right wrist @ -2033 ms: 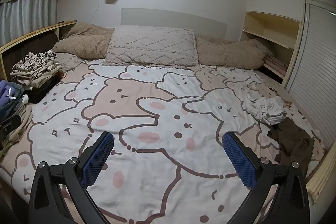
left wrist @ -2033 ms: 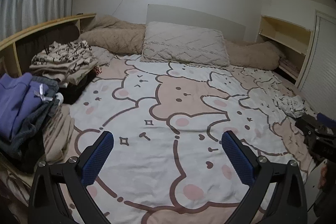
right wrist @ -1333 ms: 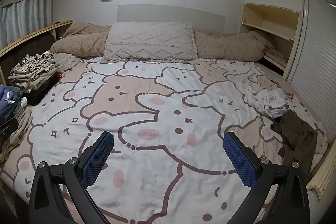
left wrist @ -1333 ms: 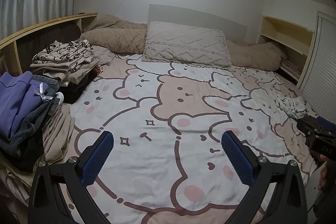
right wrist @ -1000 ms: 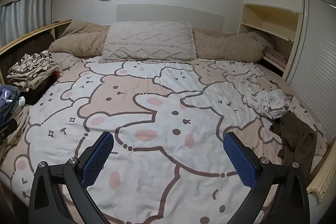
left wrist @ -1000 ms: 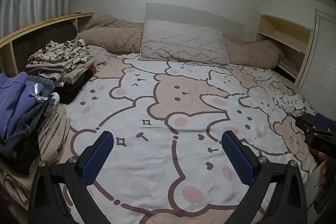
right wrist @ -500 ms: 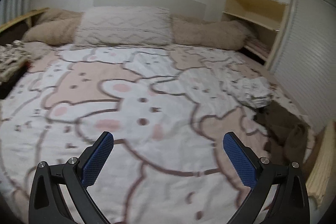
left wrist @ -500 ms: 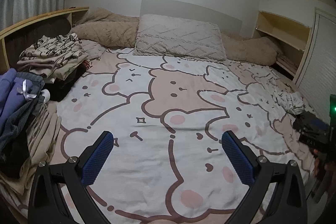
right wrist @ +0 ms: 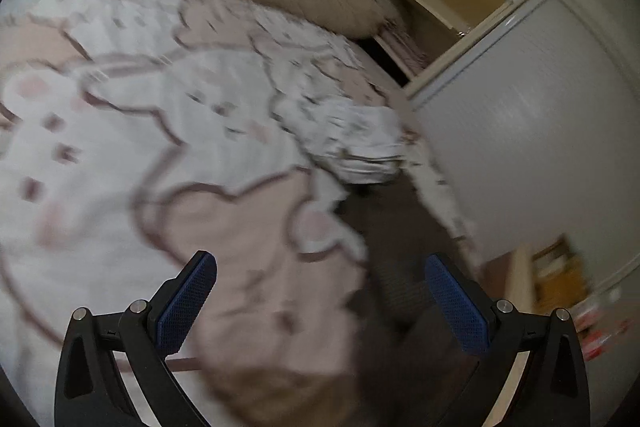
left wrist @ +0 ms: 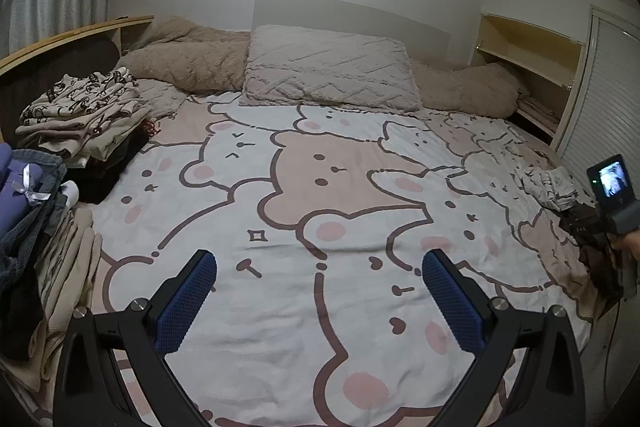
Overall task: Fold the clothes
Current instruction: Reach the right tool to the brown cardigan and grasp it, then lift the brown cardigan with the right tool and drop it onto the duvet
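Observation:
My left gripper (left wrist: 320, 301) is open and empty above the near part of the bed. A crumpled white patterned garment (left wrist: 546, 185) and a dark brown garment (left wrist: 592, 241) lie at the bed's right edge. In the blurred right wrist view, my right gripper (right wrist: 320, 301) is open and empty, close above the bed with the brown garment (right wrist: 394, 259) between and beyond its fingers and the white garment (right wrist: 352, 135) farther off. The right gripper's body with its small screen (left wrist: 610, 183) shows at the right of the left wrist view.
The bed has a bear-print cover (left wrist: 320, 195). Folded clothes stand in stacks at the left (left wrist: 84, 115), with a purple and grey pile (left wrist: 24, 195) nearer. A pillow (left wrist: 328, 67) and beige blanket lie at the head. A shelf and shutter door (right wrist: 520, 115) stand at right.
My right gripper has swung right and down toward the brown and white garments at the bed's right edge; its view is blurred. My left gripper has drifted slightly. Both stay open.

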Demonstrator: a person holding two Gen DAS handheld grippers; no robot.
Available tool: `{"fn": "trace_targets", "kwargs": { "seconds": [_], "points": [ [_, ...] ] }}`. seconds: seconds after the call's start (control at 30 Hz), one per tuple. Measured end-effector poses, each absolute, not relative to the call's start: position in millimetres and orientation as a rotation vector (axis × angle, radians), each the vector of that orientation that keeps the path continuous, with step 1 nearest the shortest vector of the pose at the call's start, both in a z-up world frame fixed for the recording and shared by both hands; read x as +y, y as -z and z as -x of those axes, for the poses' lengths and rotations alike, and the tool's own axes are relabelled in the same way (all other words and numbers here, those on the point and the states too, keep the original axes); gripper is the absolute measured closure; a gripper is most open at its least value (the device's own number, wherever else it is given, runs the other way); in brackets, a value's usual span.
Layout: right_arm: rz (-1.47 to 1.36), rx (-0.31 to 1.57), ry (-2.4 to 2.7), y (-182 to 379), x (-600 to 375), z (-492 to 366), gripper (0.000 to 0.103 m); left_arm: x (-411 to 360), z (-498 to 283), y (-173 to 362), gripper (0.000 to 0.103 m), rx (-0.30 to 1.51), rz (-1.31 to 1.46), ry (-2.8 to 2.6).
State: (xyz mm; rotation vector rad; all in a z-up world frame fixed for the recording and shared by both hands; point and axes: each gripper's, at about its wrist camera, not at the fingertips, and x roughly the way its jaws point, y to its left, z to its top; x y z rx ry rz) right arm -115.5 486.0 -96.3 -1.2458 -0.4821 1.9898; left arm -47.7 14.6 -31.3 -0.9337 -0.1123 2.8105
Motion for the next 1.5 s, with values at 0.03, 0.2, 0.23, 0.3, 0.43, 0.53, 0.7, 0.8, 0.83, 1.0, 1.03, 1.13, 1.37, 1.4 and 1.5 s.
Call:
{"fn": "trace_targets", "kwargs": {
  "seconds": [0.03, 0.2, 0.23, 0.3, 0.43, 0.53, 0.7, 0.8, 0.83, 1.0, 1.03, 1.13, 1.37, 1.4, 1.5],
  "points": [
    [1.284, -0.47, -1.946, 100.0, 500.2, 119.6, 0.0, 14.5, 47.6, 30.5, 0.0, -0.114, 0.928, -2.809],
    [1.431, -0.377, -1.73, 114.4, 564.6, 120.7, 0.0, 9.1, 46.2, 27.3, 0.0, -0.148, 0.908, -2.796],
    [1.448, -0.354, -1.688, 116.1, 576.2, 116.6, 0.0, 7.4, 46.0, 27.2, 0.0, -0.149, 0.907, -2.794],
    [1.479, -0.276, -1.621, 119.9, 600.3, 106.0, 0.0, 4.1, 45.7, 27.7, 0.0, -0.151, 0.91, -2.799],
    [1.496, 0.097, -1.625, 117.7, 644.4, 77.8, 0.0, -2.6, 44.2, 29.5, 0.0, -0.164, 0.919, -2.809],
    [1.511, 0.281, -1.619, 123.4, 662.5, 63.6, 0.012, -6.2, 43.0, 30.2, 0.0, -0.173, 0.931, -2.813],
    [1.443, 0.498, -1.682, 119.0, 674.7, 45.4, 0.06, -9.0, 41.1, 31.1, 0.0, -0.19, 0.944, -2.817],
    [1.376, 0.648, -1.832, 105.8, 670.3, 41.0, 0.075, -9.2, 40.8, 30.7, 0.0, -0.186, 0.941, -2.813],
    [1.346, 0.733, -1.902, 101.1, 668.9, 39.7, 0.078, -8.6, 40.2, 30.2, 0.0, -0.186, 0.938, -2.811],
    [1.178, 1.035, -2.199, 62.9, 628.3, 44.0, 0.079, -5.0, 34.4, 21.6, 0.0, -0.187, 0.893, -2.804],
    [1.158, 1.063, -2.269, 50.8, 614.8, 48.5, 0.079, -4.5, 33.0, 19.3, 0.0, -0.187, 0.884, -2.803],
    [1.105, 1.142, -2.534, 0.2, 559.3, 66.1, 0.079, -4.4, 26.5, 11.2, 0.0, -0.174, 0.848, -2.809],
    [0.964, 1.108, -3.078, -135.7, 427.3, 106.9, 0.079, -22.2, 6.3, -6.2, 0.0, -0.178, 0.766, -2.868],
    [0.93, 1.123, -3.172, -156.2, 407.9, 113.1, 0.079, -27.5, 2.8, -9.2, 0.0, -0.179, 0.755, -2.886],
    [0.809, 1.105, -3.393, -223.8, 349.0, 125.7, 0.079, -45.4, -9.0, -20.2, 0.0, -0.183, 0.715, -2.945]
  ]
}}
